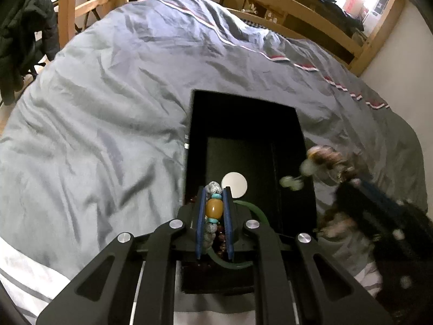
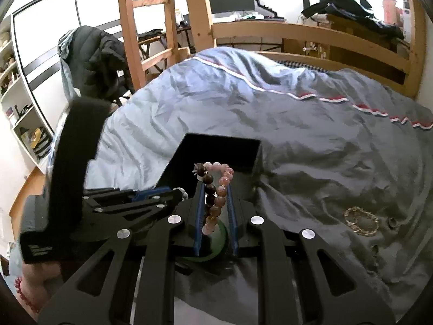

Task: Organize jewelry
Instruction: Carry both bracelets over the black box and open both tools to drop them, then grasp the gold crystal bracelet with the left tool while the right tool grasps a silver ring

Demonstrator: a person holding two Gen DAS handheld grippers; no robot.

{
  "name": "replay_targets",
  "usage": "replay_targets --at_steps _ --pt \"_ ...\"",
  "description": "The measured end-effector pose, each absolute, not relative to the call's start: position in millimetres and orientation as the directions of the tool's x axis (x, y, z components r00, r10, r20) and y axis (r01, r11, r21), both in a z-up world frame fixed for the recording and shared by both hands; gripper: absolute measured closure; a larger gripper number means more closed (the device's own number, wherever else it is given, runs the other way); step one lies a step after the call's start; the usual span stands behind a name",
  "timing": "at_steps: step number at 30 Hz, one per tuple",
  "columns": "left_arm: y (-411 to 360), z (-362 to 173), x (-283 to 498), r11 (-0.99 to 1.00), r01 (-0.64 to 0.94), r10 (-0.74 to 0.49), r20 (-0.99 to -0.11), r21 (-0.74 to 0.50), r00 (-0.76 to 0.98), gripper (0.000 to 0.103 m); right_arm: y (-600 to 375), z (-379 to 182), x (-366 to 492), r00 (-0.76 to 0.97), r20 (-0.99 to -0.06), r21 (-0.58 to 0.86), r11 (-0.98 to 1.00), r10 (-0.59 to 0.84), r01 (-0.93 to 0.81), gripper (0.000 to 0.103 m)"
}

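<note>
Left wrist view, item 1: my left gripper [image 1: 214,203], clenched on a beaded bracelet [image 1: 214,208] w/ one big amber bead pinched between the blue pads [image 1: 200,216], speckled grey and turquoise beads either side. It hangs over the near end of the black jewelry box [image 1: 245,124], inside the rim.

Item 2: box interior. White round disc [image 1: 234,188] on the floor just past the fingertips; green bangle [image 1: 254,211] curving under the gripper; dark red beads [image 1: 220,239] below it. Far half of the box floor is bare. Box walls close on both sides of my fingers.

Item 3: right gripper [image 2: 215,189], grasping a pink-and-brown bead bracelet [image 2: 216,189], loop standing up between the pads, over the box's right edge. In the left view it's blurred; I think a pale green charm dangles from it, not sure.

Item 4: gold bead bracelet [image 2: 361,220] lying on the grey duvet [image 2: 311,135], well apart to the right of the box. Duvet open and wrinkled on all sides; wooden bed rail [image 2: 311,33] at the far edge.
</note>
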State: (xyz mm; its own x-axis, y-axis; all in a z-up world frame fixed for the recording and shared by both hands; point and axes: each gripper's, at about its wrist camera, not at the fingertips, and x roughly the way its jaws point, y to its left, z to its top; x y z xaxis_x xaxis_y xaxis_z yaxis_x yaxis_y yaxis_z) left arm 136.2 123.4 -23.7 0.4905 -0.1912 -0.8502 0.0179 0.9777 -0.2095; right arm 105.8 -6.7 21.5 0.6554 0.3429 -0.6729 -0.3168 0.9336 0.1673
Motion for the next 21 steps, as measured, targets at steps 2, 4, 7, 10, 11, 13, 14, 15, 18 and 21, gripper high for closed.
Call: replay_targets --at_steps 2,4,7,10,11,13,14,15,18,21 --pt "129 -18 134 0.974 0.004 -0.196 -0.84 -0.225 0.505 0.088 -6 17 107 0.644 -0.672 0.189 0.926 0.365 -0.327 0.086" --pt "136 -7 129 0.969 -0.008 -0.207 -0.824 -0.248 0.527 0.074 -6 12 106 0.634 -0.671 0.209 0.918 0.385 -0.335 0.086" --pt "140 10 120 0.976 -0.023 -0.164 -0.794 -0.218 0.586 0.04 -7 4 108 0.608 -0.683 0.237 0.911 0.404 -0.339 0.085" --pt "140 18 115 0.976 -0.008 -0.168 -0.777 -0.217 0.607 0.039 -5 1 107 0.61 -0.691 0.217 0.916 0.388 -0.337 0.077" --pt "140 20 114 0.975 -0.005 -0.175 -0.772 -0.224 0.611 0.038 -6 2 105 0.617 -0.691 0.203 0.92 0.377 -0.335 0.058" --pt "140 25 112 0.975 -0.009 -0.169 -0.763 -0.224 0.624 0.03 -10 9 96 0.666 -0.667 0.151 0.936 0.333 -0.317 0.029" --pt "140 27 111 0.975 -0.014 -0.162 -0.757 -0.22 0.632 0.028 -13 12 92 0.686 -0.659 0.127 0.944 0.309 -0.303 0.02" --pt "139 29 109 0.976 -0.015 -0.158 -0.75 -0.219 0.642 0.026 -16 15 89 0.701 -0.654 0.104 0.952 0.284 -0.289 0.015" --pt "135 37 105 0.978 -0.003 -0.155 -0.728 -0.211 0.668 0.025 -34 24 79 0.738 -0.642 0.052 0.972 0.207 -0.228 0.013" --pt "125 43 99 0.979 0.021 -0.161 -0.706 -0.204 0.69 0.02 -57 32 72 0.761 -0.629 0.034 0.984 0.159 -0.177 0.011"
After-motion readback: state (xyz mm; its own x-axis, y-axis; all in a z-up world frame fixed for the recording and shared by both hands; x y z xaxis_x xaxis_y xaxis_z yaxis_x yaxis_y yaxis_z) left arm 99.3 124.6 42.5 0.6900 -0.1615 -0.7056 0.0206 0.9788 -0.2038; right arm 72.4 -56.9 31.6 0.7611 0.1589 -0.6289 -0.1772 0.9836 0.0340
